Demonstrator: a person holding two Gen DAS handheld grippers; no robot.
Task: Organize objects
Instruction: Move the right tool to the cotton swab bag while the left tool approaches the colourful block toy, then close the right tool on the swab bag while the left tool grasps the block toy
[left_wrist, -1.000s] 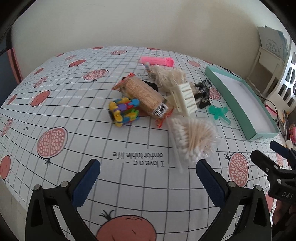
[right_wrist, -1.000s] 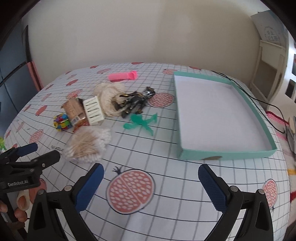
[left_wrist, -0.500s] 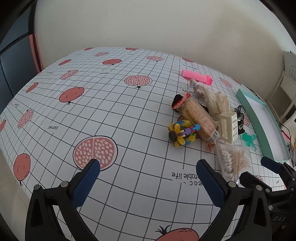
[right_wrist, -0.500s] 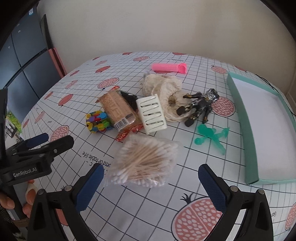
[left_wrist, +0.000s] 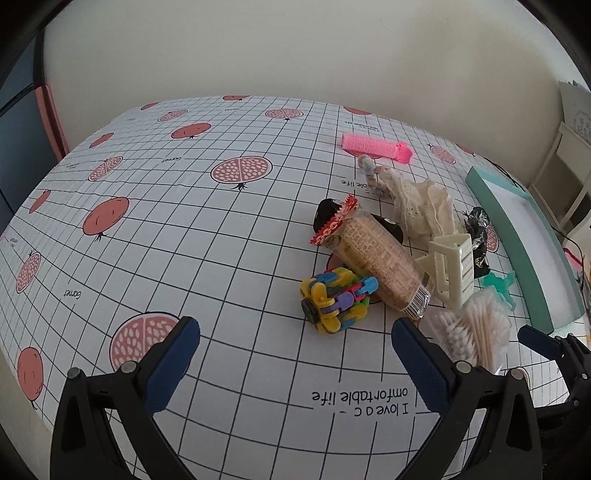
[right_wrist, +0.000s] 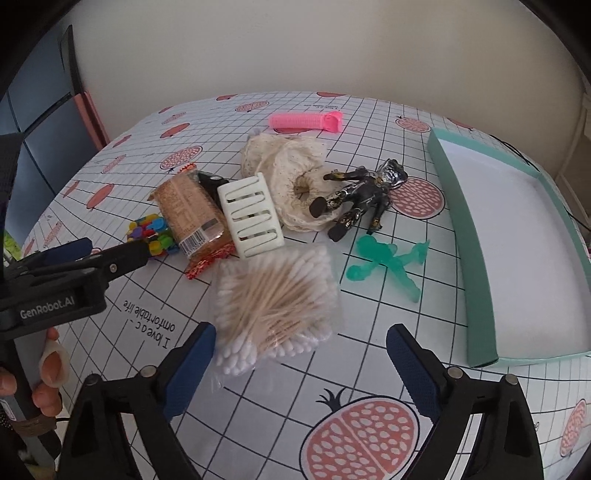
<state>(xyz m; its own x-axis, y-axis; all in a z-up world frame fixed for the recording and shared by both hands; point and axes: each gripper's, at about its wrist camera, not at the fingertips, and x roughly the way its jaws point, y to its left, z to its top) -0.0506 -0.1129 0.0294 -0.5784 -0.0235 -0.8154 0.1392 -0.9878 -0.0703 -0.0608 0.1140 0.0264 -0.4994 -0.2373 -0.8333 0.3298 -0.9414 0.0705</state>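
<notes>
A pile of small objects lies on the pomegranate-print tablecloth (left_wrist: 184, 258): a bag of cotton swabs (right_wrist: 273, 299), a cream hair claw (right_wrist: 253, 214), a cracker packet (right_wrist: 188, 212), a colourful block toy (left_wrist: 338, 297), a lace scrunchie (right_wrist: 291, 170), a black figure (right_wrist: 360, 194), a green toy (right_wrist: 388, 258) and a pink clip (right_wrist: 306, 122). My right gripper (right_wrist: 299, 365) is open, just in front of the swab bag. My left gripper (left_wrist: 295, 362) is open and empty, in front of the block toy.
An empty teal tray (right_wrist: 458, 206) lies at the right side of the table, also in the left wrist view (left_wrist: 517, 236). A white shelf (left_wrist: 569, 155) stands beyond it. The left gripper shows in the right wrist view (right_wrist: 92, 262).
The right gripper has swung left from the tray and moved in on the swab bag. The left gripper swung away to the left, then back toward the block toy. Both stay open.
</notes>
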